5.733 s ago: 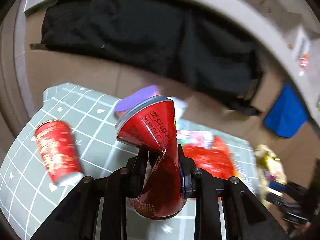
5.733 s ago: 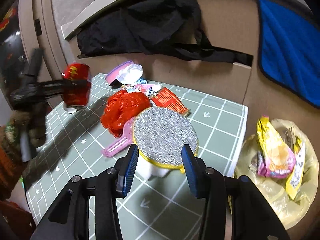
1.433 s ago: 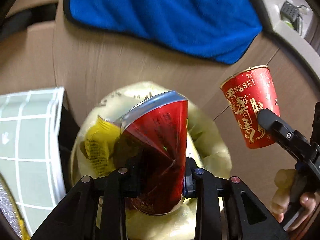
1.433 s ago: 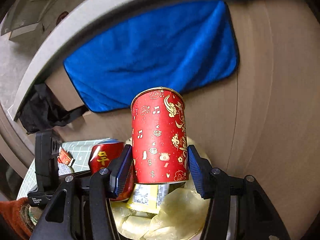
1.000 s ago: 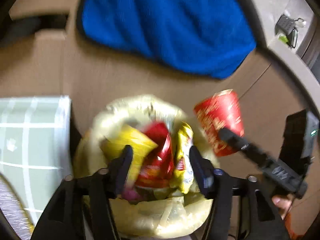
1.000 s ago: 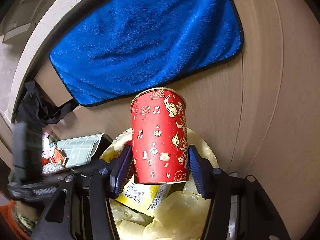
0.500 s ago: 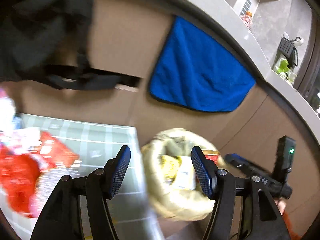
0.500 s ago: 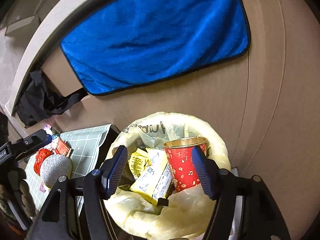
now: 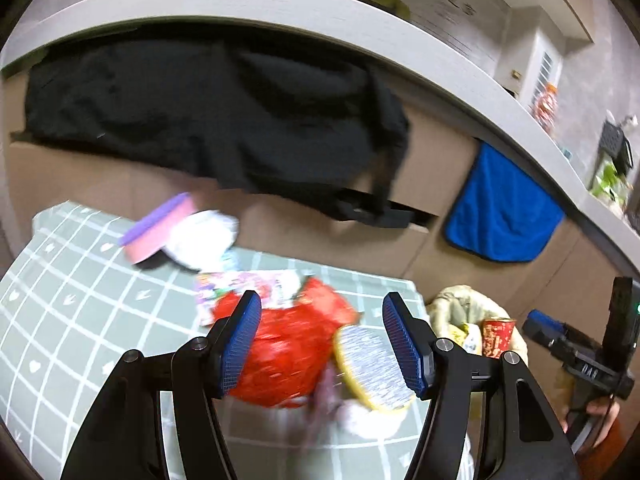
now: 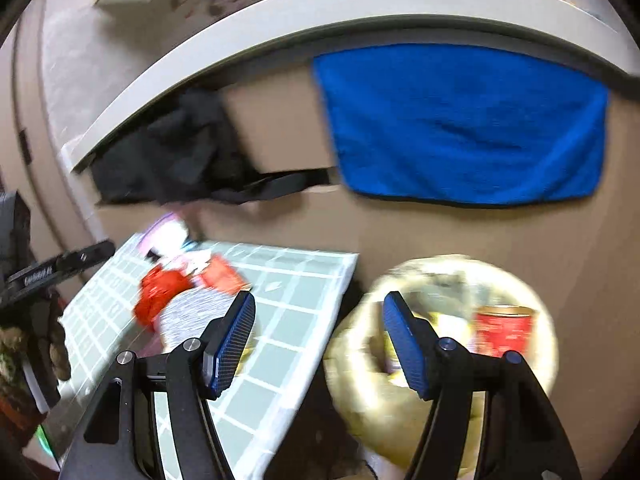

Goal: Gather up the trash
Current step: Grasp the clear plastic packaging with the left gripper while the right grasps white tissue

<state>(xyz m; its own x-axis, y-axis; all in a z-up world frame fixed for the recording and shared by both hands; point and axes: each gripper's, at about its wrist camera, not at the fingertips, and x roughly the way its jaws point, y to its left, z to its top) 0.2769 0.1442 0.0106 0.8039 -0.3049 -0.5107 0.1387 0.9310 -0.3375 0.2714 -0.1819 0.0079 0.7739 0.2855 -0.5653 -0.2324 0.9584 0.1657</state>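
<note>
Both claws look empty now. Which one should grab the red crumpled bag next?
Left. The left claw is open, aimed at the red crumpled bag; the right claw faces the table edge and trash bag.

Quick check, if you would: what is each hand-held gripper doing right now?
Left hand-held gripper: open, holding nothing.
Right hand-held gripper: open, holding nothing.

Home kitchen. Long pale countertop [image 9: 360,36] over brown cabinet fronts [image 9: 432,148]; blue towel [image 9: 504,216] and black garment [image 9: 208,120] hang from it. Far right, dish rack [image 9: 618,150] on top.
</note>
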